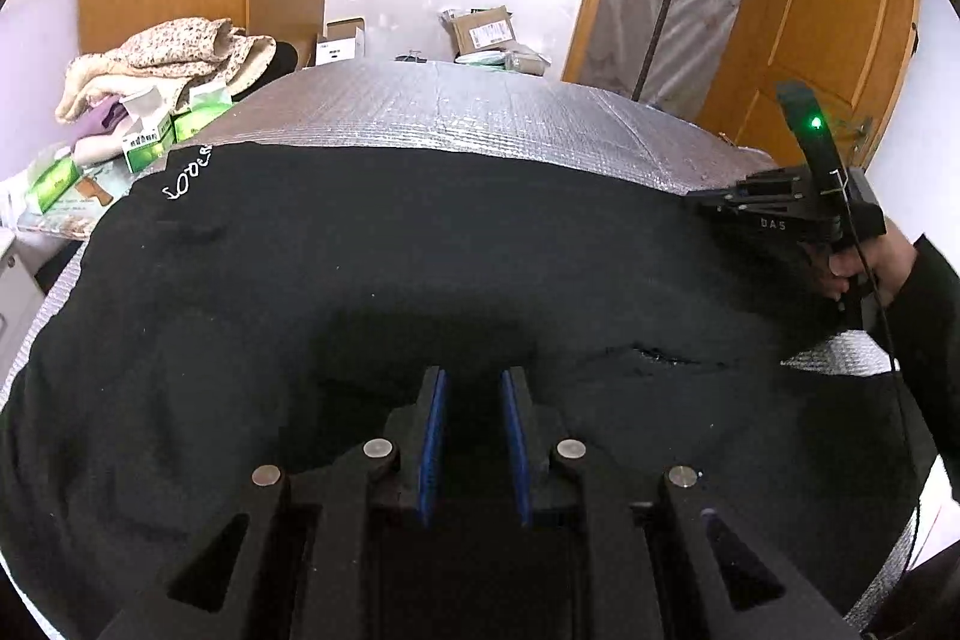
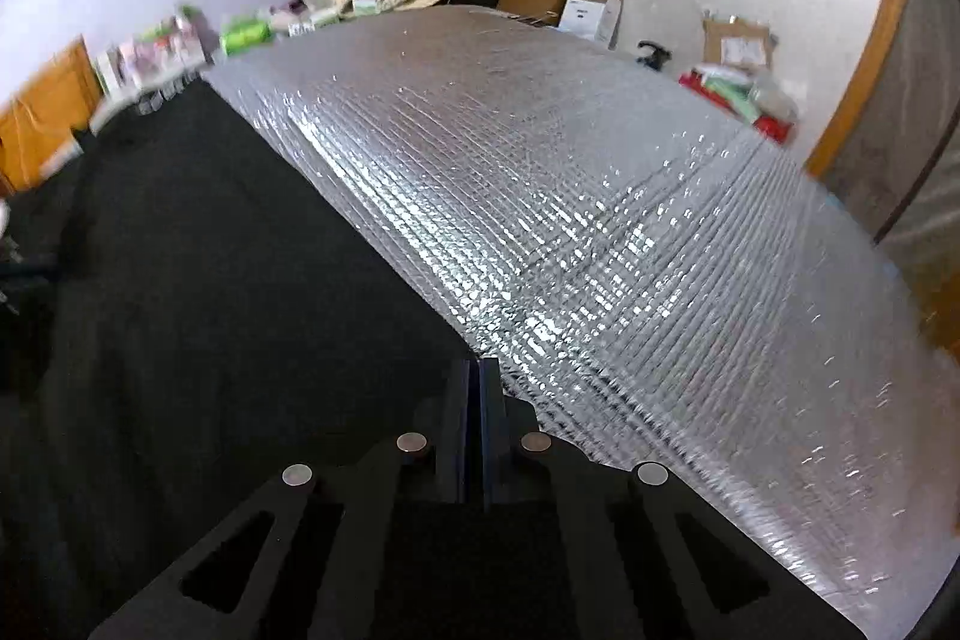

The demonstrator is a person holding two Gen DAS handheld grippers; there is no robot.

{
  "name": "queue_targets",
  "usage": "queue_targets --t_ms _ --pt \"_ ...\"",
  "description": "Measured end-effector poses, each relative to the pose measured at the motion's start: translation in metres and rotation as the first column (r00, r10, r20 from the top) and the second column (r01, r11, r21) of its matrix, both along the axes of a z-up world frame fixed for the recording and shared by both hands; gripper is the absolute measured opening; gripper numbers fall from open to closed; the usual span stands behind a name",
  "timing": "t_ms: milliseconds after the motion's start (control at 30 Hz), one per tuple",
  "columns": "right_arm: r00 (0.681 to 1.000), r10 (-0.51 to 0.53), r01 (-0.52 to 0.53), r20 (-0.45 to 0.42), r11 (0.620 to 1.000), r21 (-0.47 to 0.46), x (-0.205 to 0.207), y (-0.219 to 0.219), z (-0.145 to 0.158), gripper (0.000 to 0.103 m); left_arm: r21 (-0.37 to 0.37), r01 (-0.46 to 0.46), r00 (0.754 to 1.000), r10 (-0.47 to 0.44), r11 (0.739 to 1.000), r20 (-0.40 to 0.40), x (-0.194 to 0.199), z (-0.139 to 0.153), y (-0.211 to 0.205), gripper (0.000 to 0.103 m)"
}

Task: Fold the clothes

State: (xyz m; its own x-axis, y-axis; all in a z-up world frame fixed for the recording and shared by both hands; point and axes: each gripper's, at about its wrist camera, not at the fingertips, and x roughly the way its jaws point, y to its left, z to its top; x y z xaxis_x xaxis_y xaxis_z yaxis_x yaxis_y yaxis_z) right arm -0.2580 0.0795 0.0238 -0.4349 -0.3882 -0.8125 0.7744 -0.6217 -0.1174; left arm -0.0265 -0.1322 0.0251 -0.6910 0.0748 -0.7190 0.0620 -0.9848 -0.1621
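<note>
A black garment (image 1: 360, 280) lies spread over a silver quilted mat (image 1: 480, 112), with white lettering near its far left corner. My left gripper (image 1: 474, 382) hovers low over the middle of the garment. Its blue pads (image 1: 433, 430) stand apart and nothing shows between them. My right gripper (image 2: 480, 364) is shut, its pads pressed together on the garment's (image 2: 210, 280) straight edge where it meets the mat (image 2: 600, 190). In the left wrist view that right gripper (image 1: 693, 199) sits at the garment's far right edge, held by a hand (image 1: 870, 262) in a dark sleeve.
A beige blanket pile (image 1: 174, 58) and green tissue packs (image 1: 144, 142) crowd the mat's far left corner. Cardboard boxes (image 1: 483, 31) stand on the floor beyond the far edge. A wooden door (image 1: 828, 28) is at the right. Bare mat stretches right of the garment.
</note>
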Motion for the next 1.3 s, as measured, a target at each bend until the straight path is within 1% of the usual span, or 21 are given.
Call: queue_targets --t_ms 33,167,267,333,367,400,433,467,533,600,667,700,833,900,933,967,1033,1133,1167,1233,1300 --pt "1.0 0.002 -0.002 -0.019 1.0 0.015 0.001 -0.002 0.0 0.002 -0.004 0.0 1.0 0.0 1.0 -0.001 0.0 0.0 0.0 0.019" --pt "0.998 -0.043 0.043 -0.042 0.999 0.017 -0.007 0.0 0.0 0.002 -0.009 -0.006 1.0 0.006 1.0 -0.009 0.005 0.003 0.0 0.02" --pt "0.997 -0.076 0.076 -0.031 0.997 0.007 -0.016 0.003 0.002 0.002 -0.026 -0.022 1.0 0.021 0.999 -0.016 0.013 0.005 -0.002 0.02" --pt "0.997 -0.068 0.069 -0.022 0.998 0.015 -0.015 0.0 0.004 0.003 -0.041 -0.038 0.999 0.037 0.998 -0.017 0.02 0.005 -0.005 0.02" --pt "0.998 -0.057 0.057 -0.017 0.998 0.023 -0.013 -0.002 0.005 0.007 -0.048 -0.046 0.999 0.045 0.998 -0.018 0.023 0.006 -0.007 0.02" --pt "0.999 -0.044 0.044 -0.013 0.999 0.031 -0.011 -0.004 0.007 0.007 -0.05 -0.058 0.998 0.057 0.997 -0.016 0.025 0.005 -0.01 0.019" --pt "1.0 -0.024 0.024 -0.011 0.999 0.034 -0.007 -0.008 0.01 0.012 -0.051 -0.071 0.997 0.07 0.996 -0.015 0.027 0.005 -0.014 0.02" --pt "1.0 0.002 -0.002 -0.011 1.0 0.023 -0.002 -0.013 0.014 0.026 -0.058 -0.091 0.996 0.09 0.994 -0.014 0.028 0.005 -0.019 0.02" --pt "0.998 0.056 -0.056 0.001 0.998 -0.041 0.006 -0.021 0.024 0.035 -0.076 -0.134 0.991 0.134 0.988 -0.009 0.03 0.004 -0.028 0.02" --pt "0.995 0.098 -0.096 0.014 0.991 -0.095 0.011 -0.032 0.03 0.036 -0.09 -0.183 0.983 0.183 0.979 0.002 0.031 0.002 -0.04 0.019" --pt "0.992 0.127 -0.125 0.011 0.987 -0.098 0.013 -0.049 0.029 0.037 -0.095 -0.232 0.972 0.235 0.968 0.018 0.032 -0.001 -0.052 0.02" --pt "0.99 0.14 -0.139 0.006 0.987 -0.083 0.012 -0.059 0.026 0.038 -0.097 -0.257 0.965 0.26 0.962 0.026 0.032 -0.003 -0.058 0.019" --pt "0.984 0.174 -0.174 0.034 0.985 -0.019 0.006 -0.092 0.004 0.038 -0.107 -0.269 0.962 0.273 0.957 0.018 0.036 -0.006 -0.068 0.02" --pt "0.986 0.166 -0.165 0.027 0.986 -0.034 0.0 -0.096 0.001 0.038 -0.111 -0.263 0.964 0.266 0.959 0.013 0.037 -0.007 -0.07 0.02" --pt "0.99 0.138 -0.137 0.035 0.99 -0.031 -0.006 -0.098 0.0 0.034 -0.113 -0.259 0.965 0.262 0.959 0.01 0.037 -0.008 -0.07 0.02" --pt "0.995 0.098 -0.098 0.027 0.995 -0.024 -0.011 -0.099 0.001 0.017 -0.112 -0.256 0.966 0.259 0.96 0.01 0.035 -0.008 -0.072 0.02" --pt "0.998 0.059 -0.059 0.005 0.998 -0.014 -0.019 -0.102 0.001 0.013 -0.111 -0.253 0.967 0.256 0.961 0.011 0.029 -0.007 -0.074 0.02" --pt "1.0 0.011 -0.011 0.017 0.999 -0.031 -0.026 -0.104 0.002 0.014 -0.1 -0.259 0.965 0.262 0.961 0.019 0.023 -0.006 -0.081 0.02" --pt "1.0 -0.002 0.003 0.024 0.999 -0.041 -0.027 -0.105 0.003 0.016 -0.099 -0.266 0.963 0.269 0.959 0.017 0.025 -0.004 -0.082 0.02" --pt "1.0 -0.007 0.009 0.026 0.997 -0.074 -0.023 -0.104 0.01 0.019 -0.095 -0.287 0.958 0.288 0.953 -0.009 0.035 0.002 -0.082 0.02" --pt "0.999 0.029 -0.024 0.038 0.993 -0.119 -0.015 -0.105 0.019 0.028 -0.087 -0.312 0.95 0.31 0.946 -0.035 0.046 0.009 -0.083 0.02"
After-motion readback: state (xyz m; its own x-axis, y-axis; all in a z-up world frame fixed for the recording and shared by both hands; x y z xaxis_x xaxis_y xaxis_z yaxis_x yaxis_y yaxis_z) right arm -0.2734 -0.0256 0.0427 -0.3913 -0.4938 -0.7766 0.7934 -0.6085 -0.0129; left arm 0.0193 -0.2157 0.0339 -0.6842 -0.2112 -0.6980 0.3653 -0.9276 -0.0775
